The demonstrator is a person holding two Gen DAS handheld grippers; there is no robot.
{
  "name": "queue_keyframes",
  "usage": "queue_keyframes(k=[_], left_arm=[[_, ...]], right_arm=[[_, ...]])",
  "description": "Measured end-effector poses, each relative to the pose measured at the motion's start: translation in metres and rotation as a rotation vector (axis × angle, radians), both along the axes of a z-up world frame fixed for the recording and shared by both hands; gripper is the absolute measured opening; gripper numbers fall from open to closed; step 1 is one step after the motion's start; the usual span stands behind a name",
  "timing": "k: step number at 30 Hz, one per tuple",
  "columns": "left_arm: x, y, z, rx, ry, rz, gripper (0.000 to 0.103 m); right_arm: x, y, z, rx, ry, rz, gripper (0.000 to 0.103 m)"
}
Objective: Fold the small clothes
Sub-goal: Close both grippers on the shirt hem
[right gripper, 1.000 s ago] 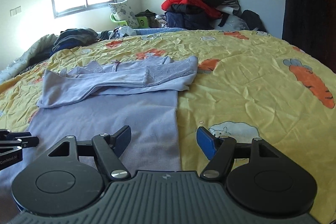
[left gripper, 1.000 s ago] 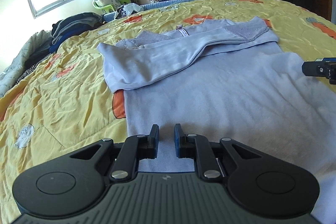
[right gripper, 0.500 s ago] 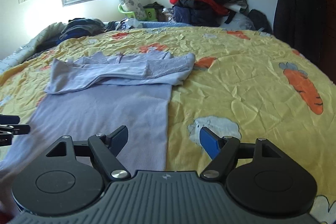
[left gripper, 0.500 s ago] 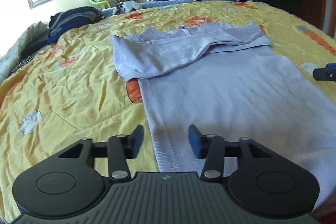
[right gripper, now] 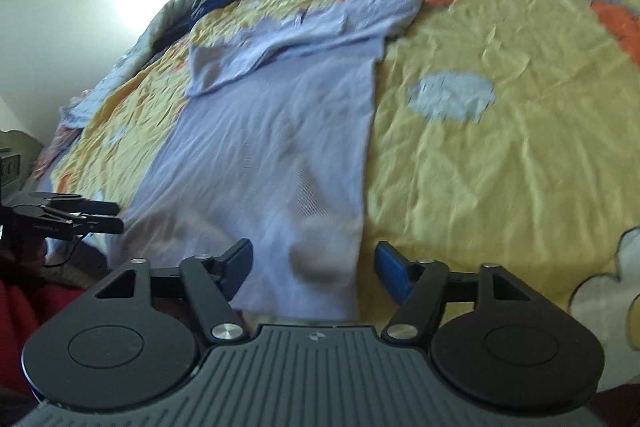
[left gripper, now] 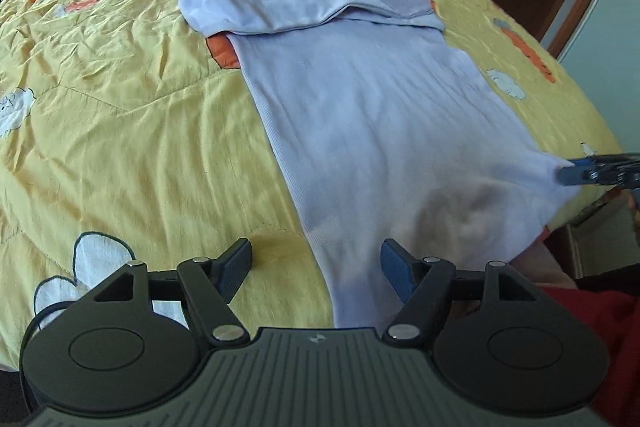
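Both of your grippers stand wide apart. Left wrist view: your left gripper (left gripper: 316, 265) sits at the lower middle, its fingers straddling the near left hem corner of the lilac top (left gripper: 360, 99), which runs up the yellow quilt (left gripper: 120, 115) with sleeves folded across at the upper centre. Right wrist view, blurred: your right gripper (right gripper: 314, 263) straddles the top's (right gripper: 272, 147) near right hem corner, lower middle.
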State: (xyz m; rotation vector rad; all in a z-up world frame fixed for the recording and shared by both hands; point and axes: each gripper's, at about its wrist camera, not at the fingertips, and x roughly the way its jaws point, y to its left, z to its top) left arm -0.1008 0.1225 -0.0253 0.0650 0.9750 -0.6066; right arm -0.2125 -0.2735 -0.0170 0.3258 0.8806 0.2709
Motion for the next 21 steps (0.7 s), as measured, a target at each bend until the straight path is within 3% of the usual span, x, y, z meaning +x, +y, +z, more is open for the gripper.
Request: queue_keyframes(k=[1,6,11,12,13,15,16,17,21], left_arm=[[-0.001,0.001,0.0,-0.013,0.011,-0.012,0.072],[-0.002,0.002,0.0,-0.076,0.081,-0.072,0.072],[-0.001,-0.005,0.0,-0.119,0.143,-0.109,0.07],[0.0,-0.006,0.0,-0.129,0.159,-0.118,0.065],[0.0,-0.008,-0.001,-0.133,0.17,-0.124,0.054],[0.001,-0.01,-0.001,-0.111,0.167,-0.119,0.04],[0.002,-0.011,-0.001,-0.101,0.173,-0.115,0.022],[0.005,-0.01,-0.004,-0.094,0.193,-0.103,0.014],[0.007,-0.008,-0.005,-0.097,0.2,-0.084,0.007]], right_arm=[[-0.001,-0.001,-0.001,0.016,-0.003,0.006,0.067],[0.002,-0.014,-0.008,0.174,0.03,0.013,0.045],[0.009,-0.014,-0.016,0.247,0.047,0.023,0.033],[0.01,-0.011,-0.017,0.25,0.048,0.033,0.033],[0.012,-0.01,-0.017,0.252,0.049,0.044,0.033],[0.014,-0.007,-0.018,0.251,0.056,0.054,0.025],[0.014,-0.007,-0.018,0.244,0.059,0.054,0.021],[0.014,-0.006,-0.018,0.236,0.061,0.048,0.016],[0.013,-0.007,-0.017,0.214,0.065,0.04,0.01]])
